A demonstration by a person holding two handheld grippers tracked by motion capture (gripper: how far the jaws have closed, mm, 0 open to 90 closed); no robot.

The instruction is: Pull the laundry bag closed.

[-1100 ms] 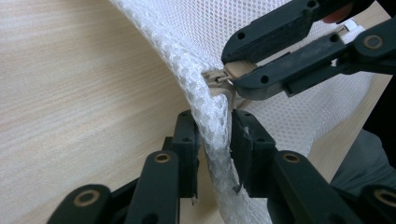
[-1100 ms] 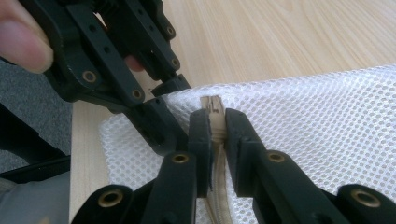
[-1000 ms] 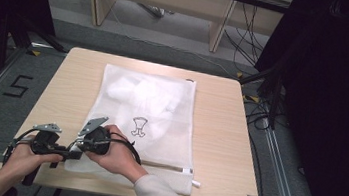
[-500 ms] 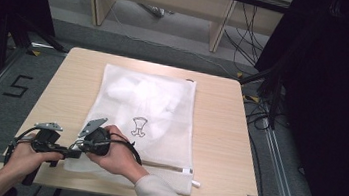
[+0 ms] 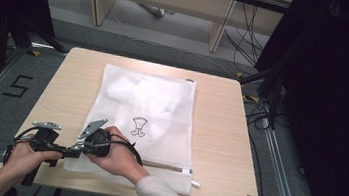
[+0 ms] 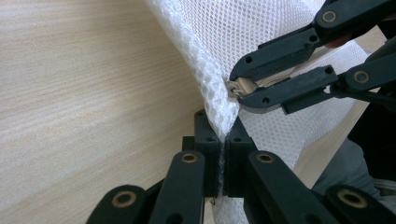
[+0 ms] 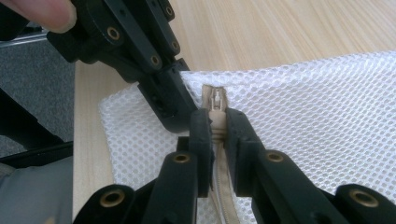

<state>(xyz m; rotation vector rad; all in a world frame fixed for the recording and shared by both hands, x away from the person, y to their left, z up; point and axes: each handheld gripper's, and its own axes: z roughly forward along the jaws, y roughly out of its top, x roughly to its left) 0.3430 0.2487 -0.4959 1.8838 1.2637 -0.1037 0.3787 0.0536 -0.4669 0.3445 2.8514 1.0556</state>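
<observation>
Now clamped: left tool (image 6: 223, 140) on mesh bag (image 5: 146, 109) near-left corner, right tool (image 7: 218, 128) on zipper pull (image 7: 217, 105). Could slip off the small pull, or bunch mesh if corner grip gives. Lying flat mid-bench (image 5: 218, 133), long axis near-to-far, zipper along near edge running left-right.

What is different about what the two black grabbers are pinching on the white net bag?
The left gripper pinches the mesh edge at a corner of the white net bag; the right gripper pinches the beige zipper pull. In the high view, the left gripper sits at the table's edge, the right one further in over the bag. Both are shut, side by side.
</observation>
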